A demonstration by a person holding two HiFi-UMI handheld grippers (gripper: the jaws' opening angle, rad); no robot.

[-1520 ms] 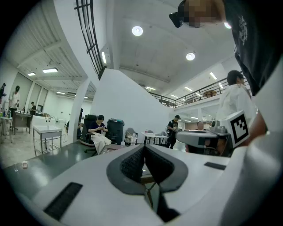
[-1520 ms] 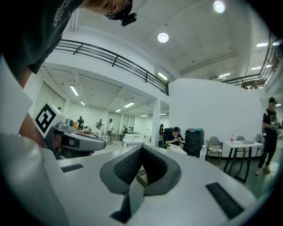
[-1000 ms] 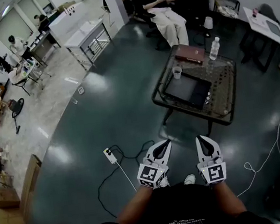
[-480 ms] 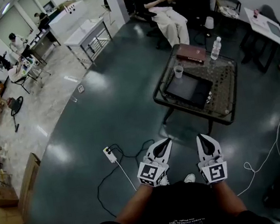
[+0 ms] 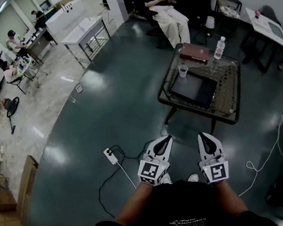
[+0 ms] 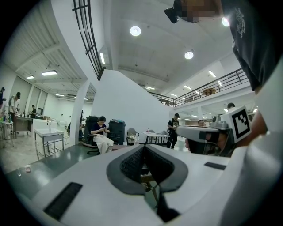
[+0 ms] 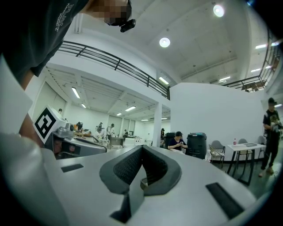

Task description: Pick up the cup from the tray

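A pale cup stands on the low glass table, at the far left corner of a dark tray. Both grippers are held close to my body, well short of the table, over the dark floor. My left gripper is shut with nothing between its pads; in the left gripper view its jaws meet tip to tip. My right gripper is likewise shut and empty, pads touching in the right gripper view. Neither gripper view shows the cup.
On the table also lie a brown box and a water bottle. A power strip with a black cable lies on the floor left of the grippers, a white cable to the right. A seated person is beyond the table.
The view has shifted slightly, so the table and cup sit a little further right. Both grippers keep the same shut pose near my body.
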